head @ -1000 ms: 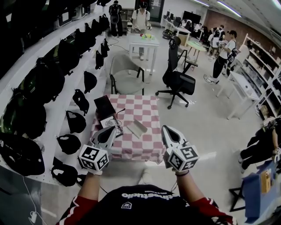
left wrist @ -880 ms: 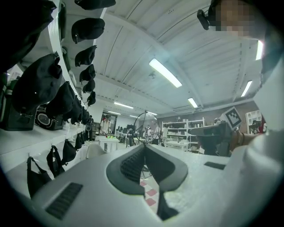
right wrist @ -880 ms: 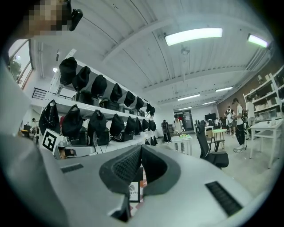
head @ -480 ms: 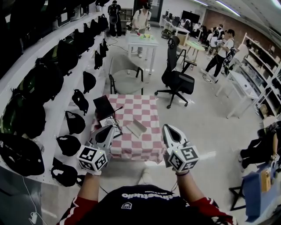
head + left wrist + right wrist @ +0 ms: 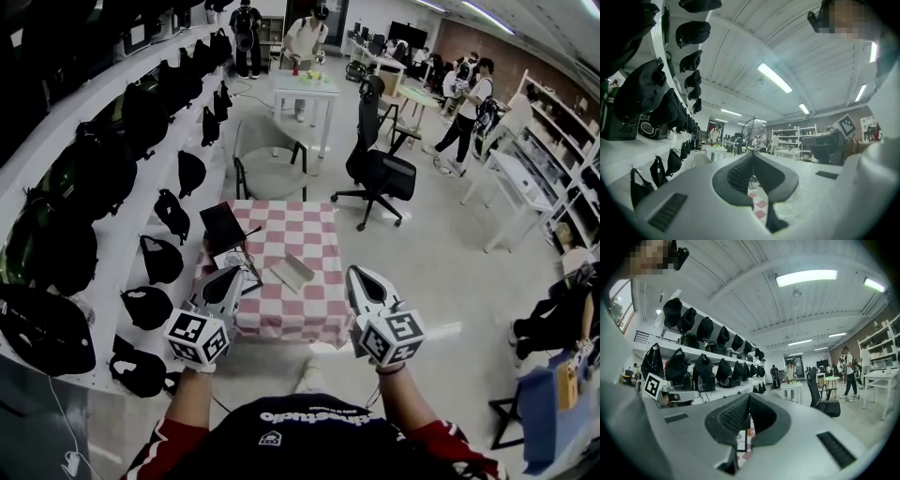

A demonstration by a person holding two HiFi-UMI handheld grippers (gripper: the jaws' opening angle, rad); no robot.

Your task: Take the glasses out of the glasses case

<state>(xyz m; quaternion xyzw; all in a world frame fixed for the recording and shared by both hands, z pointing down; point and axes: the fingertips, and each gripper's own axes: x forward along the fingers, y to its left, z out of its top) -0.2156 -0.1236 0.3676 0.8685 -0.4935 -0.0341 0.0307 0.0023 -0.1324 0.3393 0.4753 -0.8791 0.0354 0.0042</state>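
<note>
- Firstly, along the person's left side run long white shelves (image 5: pixel 141 202) with many black bags (image 5: pixel 89 173) standing on them and hanging under them.
- On the open floor beyond stand a black office chair (image 5: pixel 380 173) and a grey chair (image 5: pixel 270 161), and behind them a white table (image 5: pixel 305 89) with some people near it.
- Just in front of the person is a small table with a pink and white checkered cloth (image 5: pixel 305 230) over it.
- The left gripper (image 5: pixel 232 277) is held over the near left corner of this cloth. In the left gripper view (image 5: pixel 753 161) its two jaws are pressed together and nothing is between them.
- The right gripper (image 5: pixel 357 275) is held at the near right edge of the cloth, well apart from the left one. In the right gripper view (image 5: pixel 748 398) its jaws are also closed together and hold nothing.
- A flat black thing (image 5: pixel 223 228) lies on the far left part of the cloth; I cannot tell what it is.
- The glasses case (image 5: pixel 292 273), grey and small, lies on the cloth near the middle. In the head view it shows between the two grippers, closer to the left one, and neither touches it. Whether it is open I cannot tell, and the glasses themselves I cannot make out.
</note>
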